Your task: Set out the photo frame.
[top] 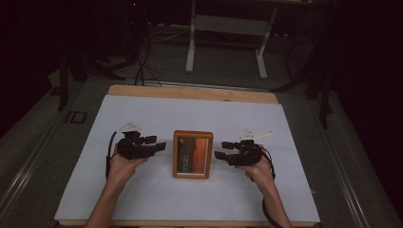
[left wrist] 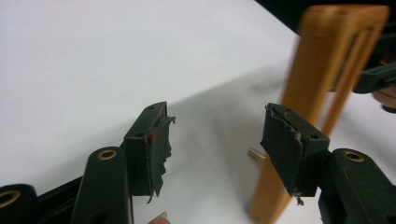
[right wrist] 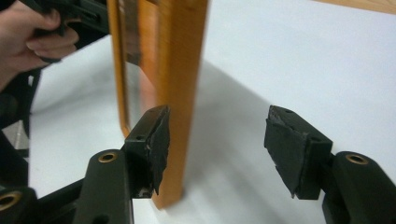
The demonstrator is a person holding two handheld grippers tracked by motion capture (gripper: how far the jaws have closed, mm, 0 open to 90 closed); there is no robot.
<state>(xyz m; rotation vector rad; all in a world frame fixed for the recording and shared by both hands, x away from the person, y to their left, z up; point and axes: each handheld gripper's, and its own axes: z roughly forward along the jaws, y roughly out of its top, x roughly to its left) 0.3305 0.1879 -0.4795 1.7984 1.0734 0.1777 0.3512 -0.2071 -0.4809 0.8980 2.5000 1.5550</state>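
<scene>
White paper covers the tabletop (top: 142, 190) in the high view. A picture frame (top: 192, 154) lies flat in the middle, between the left hand-held gripper (top: 158, 143) and the right hand-held gripper (top: 222, 149), touching neither. Seen from the left hand-held gripper (left wrist: 217, 140), its jaws are wide open, with the frame (left wrist: 322, 84) just beyond. Seen from the right hand-held gripper (right wrist: 217, 140), its jaws are open too, beside the frame (right wrist: 182, 70).

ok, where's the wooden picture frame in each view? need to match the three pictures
High view: the wooden picture frame sits mid-sheet, between the two grippers.
Left gripper view: right of centre, a tall blurred orange edge behind the right-hand jaw.
Right gripper view: left of centre, edge-on, rising behind the left-hand jaw.
Shared landmark: the white sheet under the frame.
</scene>
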